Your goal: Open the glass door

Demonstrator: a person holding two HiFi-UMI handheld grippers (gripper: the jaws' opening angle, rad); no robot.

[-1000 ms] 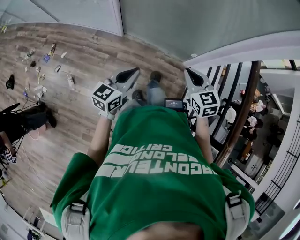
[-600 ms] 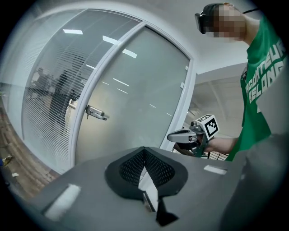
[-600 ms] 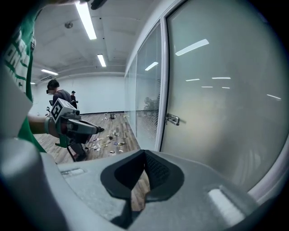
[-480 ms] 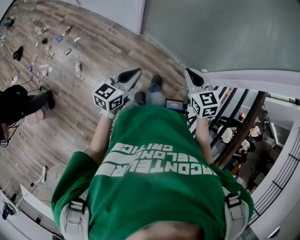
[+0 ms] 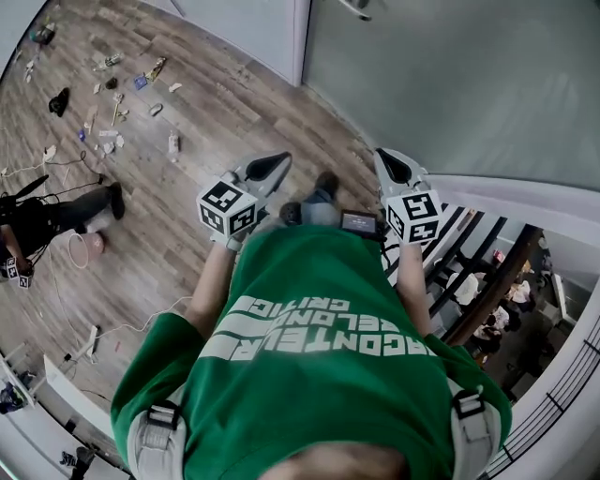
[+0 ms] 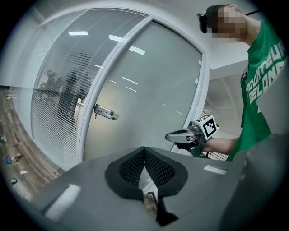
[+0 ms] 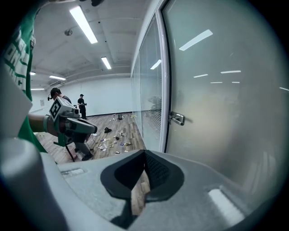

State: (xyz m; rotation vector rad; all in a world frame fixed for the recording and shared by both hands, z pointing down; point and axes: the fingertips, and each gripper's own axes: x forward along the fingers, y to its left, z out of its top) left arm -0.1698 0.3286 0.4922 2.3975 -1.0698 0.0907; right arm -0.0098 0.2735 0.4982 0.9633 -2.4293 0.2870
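The frosted glass door (image 5: 450, 84) stands shut ahead of me, with its metal lever handle (image 5: 356, 7) at the top edge of the head view. The same handle (image 6: 104, 112) shows left of centre in the left gripper view, and it (image 7: 177, 118) sits on the door's left edge in the right gripper view. My left gripper (image 5: 279, 159) and right gripper (image 5: 382, 155) are held side by side at waist height, short of the door. Both point toward it. The jaws of each meet at the tips with nothing between them. Neither touches the handle.
A white door frame (image 5: 300, 37) separates the door from a glass partition with blinds (image 6: 54, 103). Several small items (image 5: 112, 103) litter the wooden floor at the left. A person in black (image 5: 56, 220) crouches by cables there. A stair railing (image 5: 469, 272) runs along the right.
The view has shifted toward the door: the frame and door sit closer and the handle has come into the top of the head view. Both grippers keep the same pose.
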